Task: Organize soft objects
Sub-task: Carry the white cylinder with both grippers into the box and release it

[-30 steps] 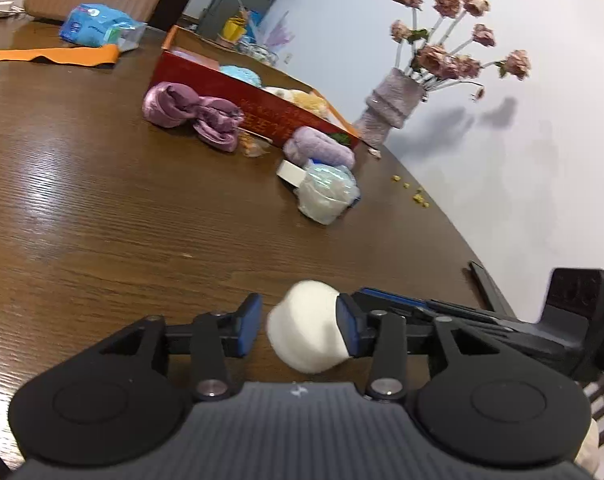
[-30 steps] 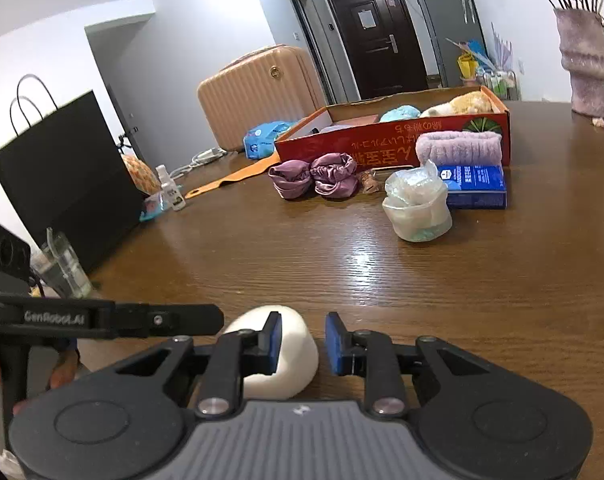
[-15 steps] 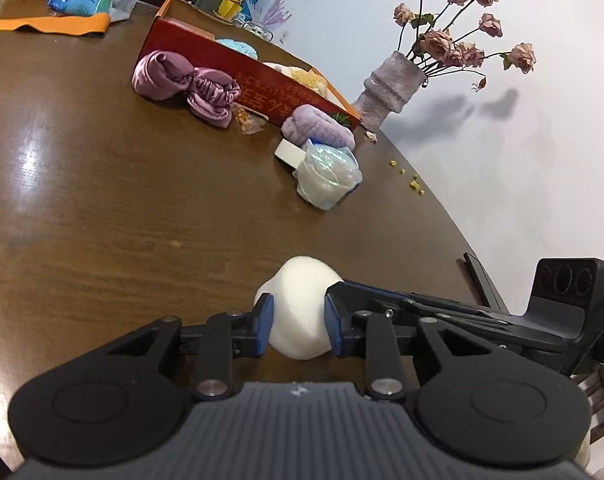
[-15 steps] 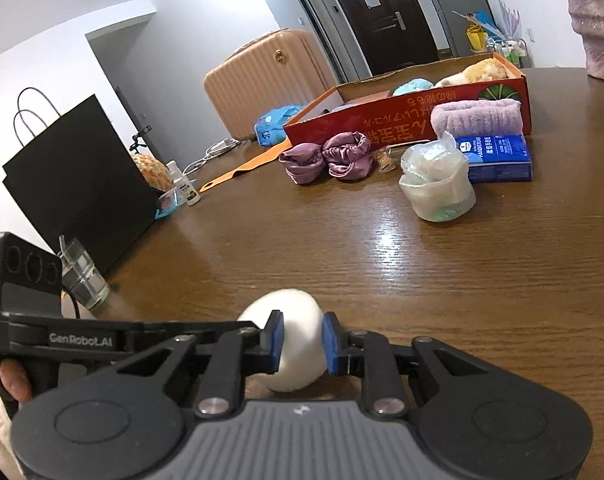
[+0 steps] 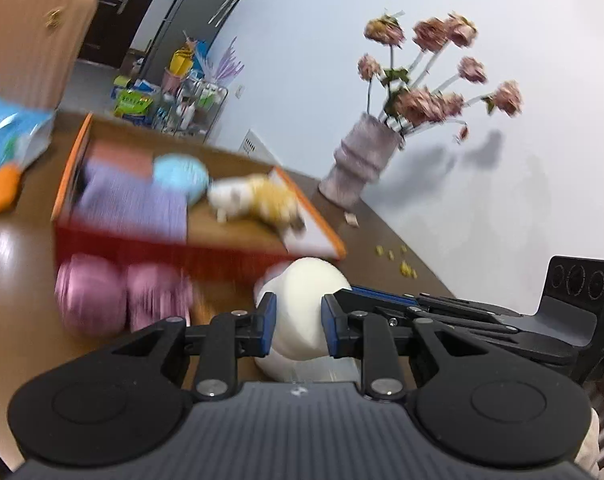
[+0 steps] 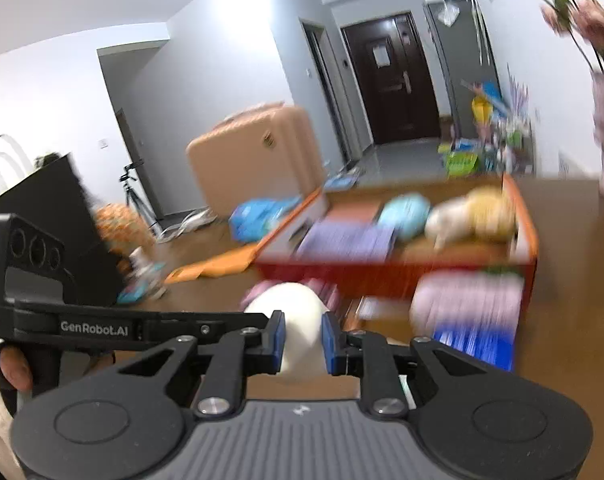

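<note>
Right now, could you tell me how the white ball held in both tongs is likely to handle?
The white ball probably squashes easily: it narrows between the left tongs and the right tongs. It seems light. Being rounded, it may roll once released.

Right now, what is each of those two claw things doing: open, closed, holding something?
Left gripper: closed on the white soft ball.
Right gripper: closed on the same white soft ball.

Each gripper (image 5: 295, 322) is built of black links with silver screws and blue pads (image 6: 278, 340); "GenRobot.AI" is printed in white.
</note>
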